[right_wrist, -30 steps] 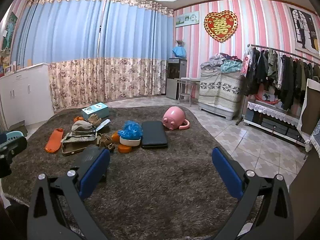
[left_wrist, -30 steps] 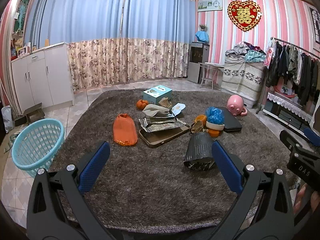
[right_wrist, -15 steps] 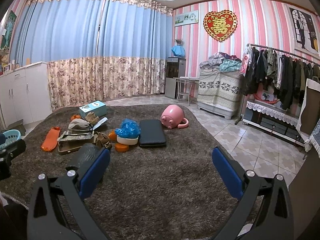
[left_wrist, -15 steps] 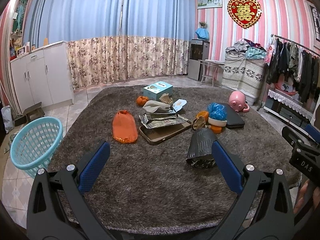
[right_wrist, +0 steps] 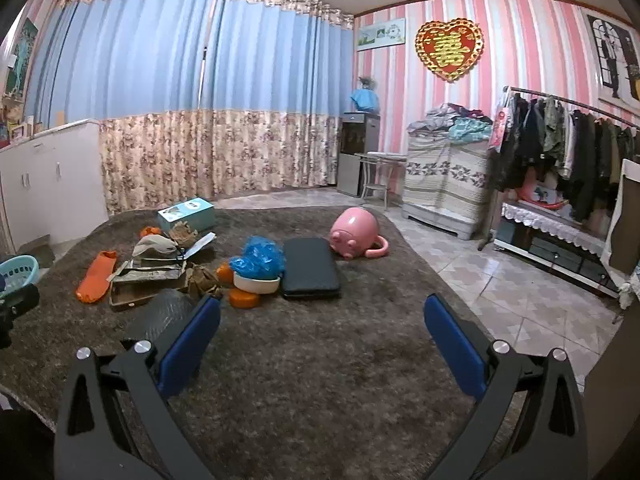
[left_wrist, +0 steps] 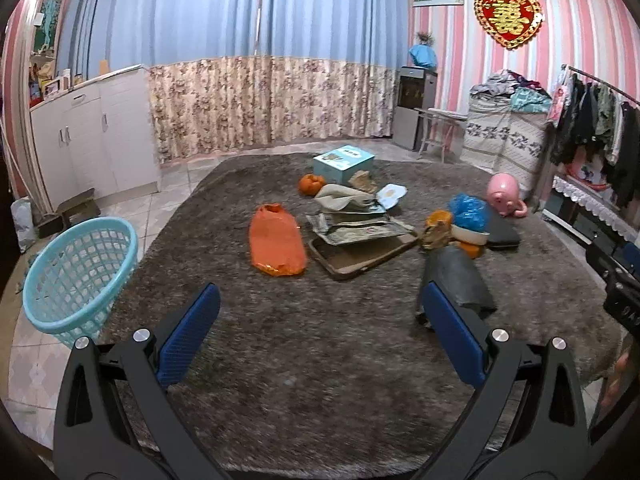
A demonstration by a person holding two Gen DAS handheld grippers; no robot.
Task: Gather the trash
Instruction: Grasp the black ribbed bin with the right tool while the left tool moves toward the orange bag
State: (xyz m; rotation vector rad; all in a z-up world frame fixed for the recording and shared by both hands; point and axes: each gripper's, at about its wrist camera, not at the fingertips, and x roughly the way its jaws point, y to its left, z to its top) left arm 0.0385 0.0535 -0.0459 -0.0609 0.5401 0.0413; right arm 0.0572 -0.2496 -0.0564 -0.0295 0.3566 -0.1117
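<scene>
Left claw (left_wrist: 320, 332) spread wide over the near rug (left_wrist: 304, 380), holding nothing. At far left, off the rug's edge on the tiles, a basket (left_wrist: 80, 276), tilted. Further right, mid-rug, an orange bag (left_wrist: 276, 242); just beside it a tray (left_wrist: 360, 256) heaped with wrappers (left_wrist: 356, 228). Beyond, a box (left_wrist: 344, 162). Right of the tray, a grey bag (left_wrist: 456, 276) on its side, partly behind the claw's right finger. Then a bowl (right_wrist: 256, 282) topped with blue plastic (right_wrist: 260, 258), a black pad (right_wrist: 310, 268) touching it, a pink pot (right_wrist: 356, 236) far right. Right claw (right_wrist: 320, 332) likewise spread, empty, above bare rug.
</scene>
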